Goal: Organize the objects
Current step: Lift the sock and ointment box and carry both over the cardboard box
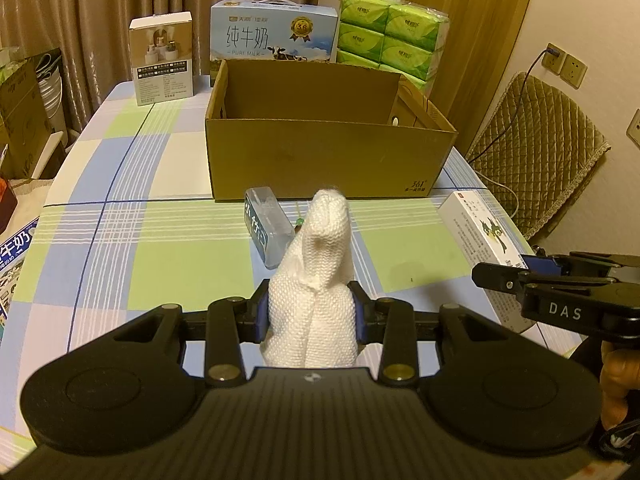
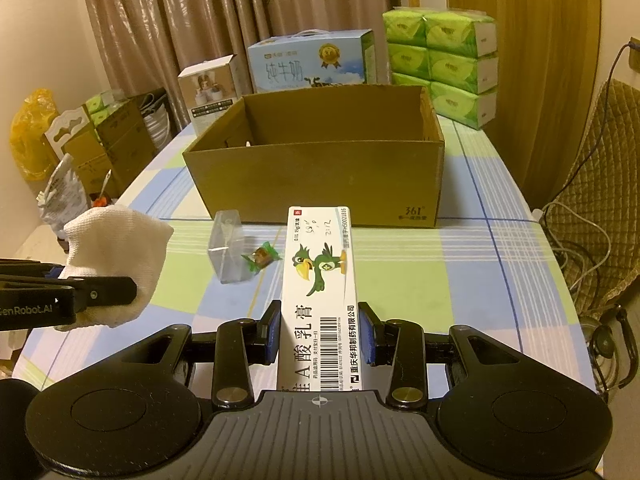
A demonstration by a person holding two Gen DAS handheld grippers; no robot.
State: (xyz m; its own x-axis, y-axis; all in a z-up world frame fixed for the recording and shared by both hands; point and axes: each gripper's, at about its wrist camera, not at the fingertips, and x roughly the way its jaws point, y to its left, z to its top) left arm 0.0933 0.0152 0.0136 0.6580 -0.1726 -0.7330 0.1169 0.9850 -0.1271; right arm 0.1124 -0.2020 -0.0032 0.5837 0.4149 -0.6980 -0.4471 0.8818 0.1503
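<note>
Checked tablecloth (image 1: pixel 132 240) underfoot, task barely begun. Left gripper (image 1: pixel 311 316) clamps white cloth (image 1: pixel 316 280); right gripper (image 2: pixel 322 334) clamps white ointment box (image 2: pixel 320 280). Clear plastic case (image 2: pixel 228 248) and green candy (image 2: pixel 262 258) lie loose at 12 o'clock. Beyond, cardboard box (image 1: pixel 320 156) looks nearly empty; all four items left to load.

Cardboard box (image 1: pixel 320 160) floor hidden

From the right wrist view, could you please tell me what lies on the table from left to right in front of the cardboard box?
White cloth in the left hand-held gripper → clear plastic case → green-wrapped candy → white medicine box in the right hand-held gripper.
</note>
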